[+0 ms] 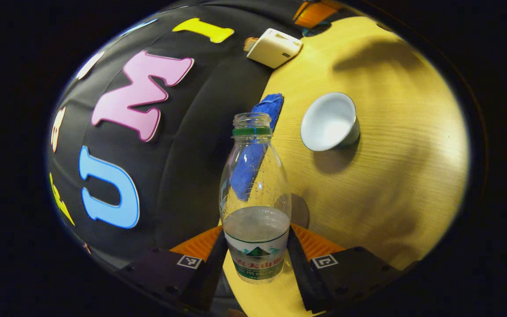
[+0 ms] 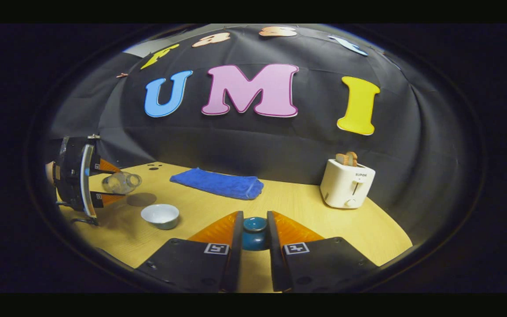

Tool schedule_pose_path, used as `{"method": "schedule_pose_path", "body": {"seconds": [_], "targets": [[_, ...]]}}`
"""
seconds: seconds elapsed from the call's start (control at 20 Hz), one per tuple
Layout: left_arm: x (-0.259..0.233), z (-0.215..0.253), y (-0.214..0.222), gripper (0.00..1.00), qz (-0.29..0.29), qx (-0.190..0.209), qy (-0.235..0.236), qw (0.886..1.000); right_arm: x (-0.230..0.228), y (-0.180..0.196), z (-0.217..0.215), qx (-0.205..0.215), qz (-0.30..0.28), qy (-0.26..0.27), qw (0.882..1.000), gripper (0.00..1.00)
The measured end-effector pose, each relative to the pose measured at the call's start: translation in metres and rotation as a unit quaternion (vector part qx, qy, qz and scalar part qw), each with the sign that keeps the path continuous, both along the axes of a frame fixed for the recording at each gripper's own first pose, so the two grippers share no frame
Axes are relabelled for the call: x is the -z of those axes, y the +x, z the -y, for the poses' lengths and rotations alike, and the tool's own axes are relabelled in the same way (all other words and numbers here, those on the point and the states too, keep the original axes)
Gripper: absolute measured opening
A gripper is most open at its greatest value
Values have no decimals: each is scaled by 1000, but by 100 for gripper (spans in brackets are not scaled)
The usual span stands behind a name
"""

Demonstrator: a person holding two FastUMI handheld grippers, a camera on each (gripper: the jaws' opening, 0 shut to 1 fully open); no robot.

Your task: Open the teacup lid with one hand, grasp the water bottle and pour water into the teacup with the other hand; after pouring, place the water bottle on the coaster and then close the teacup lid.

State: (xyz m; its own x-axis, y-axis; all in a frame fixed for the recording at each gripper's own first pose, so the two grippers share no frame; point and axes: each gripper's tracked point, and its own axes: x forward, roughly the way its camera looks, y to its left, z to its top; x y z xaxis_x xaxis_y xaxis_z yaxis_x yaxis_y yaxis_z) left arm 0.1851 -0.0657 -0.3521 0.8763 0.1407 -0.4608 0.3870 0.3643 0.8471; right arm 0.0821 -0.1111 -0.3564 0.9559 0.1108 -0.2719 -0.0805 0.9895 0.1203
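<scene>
My left claw (image 1: 257,259) squeezes the water bottle (image 1: 255,193), tipped over the table (image 2: 288,202) near its left edge, just above the open teacup (image 2: 160,215). A blue cloth (image 2: 218,183) lies by the back edge. My right claw (image 2: 253,240) pinches the teacup lid (image 2: 254,231). A toaster (image 2: 347,183) sits toward the right edge

- The bottle (image 1: 255,207) base sits hidden between the left claw (image 1: 257,259) fingers, and part of the blue towel (image 1: 267,108) shows only through its glass.
- The lid (image 2: 254,231) is half covered by the right claw (image 2: 253,246) fingers.
- In the right gripper view the bottle is small and partly behind the other claw.
</scene>
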Motion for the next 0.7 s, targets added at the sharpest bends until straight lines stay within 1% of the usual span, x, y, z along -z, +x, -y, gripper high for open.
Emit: {"method": "schedule_pose_path", "body": {"seconds": [0.2,0.4,0.7], "targets": [[-1,7,2,75,1,13,46,999,4,0,12,0,0,1,1000,31],[-5,6,10,76,4,20,99,995,6,-1,18,-2,1,4,1000,31],[-16,4,15,75,7,34,149,988,4,-1,22,-7,7,6,1000,31]]}}
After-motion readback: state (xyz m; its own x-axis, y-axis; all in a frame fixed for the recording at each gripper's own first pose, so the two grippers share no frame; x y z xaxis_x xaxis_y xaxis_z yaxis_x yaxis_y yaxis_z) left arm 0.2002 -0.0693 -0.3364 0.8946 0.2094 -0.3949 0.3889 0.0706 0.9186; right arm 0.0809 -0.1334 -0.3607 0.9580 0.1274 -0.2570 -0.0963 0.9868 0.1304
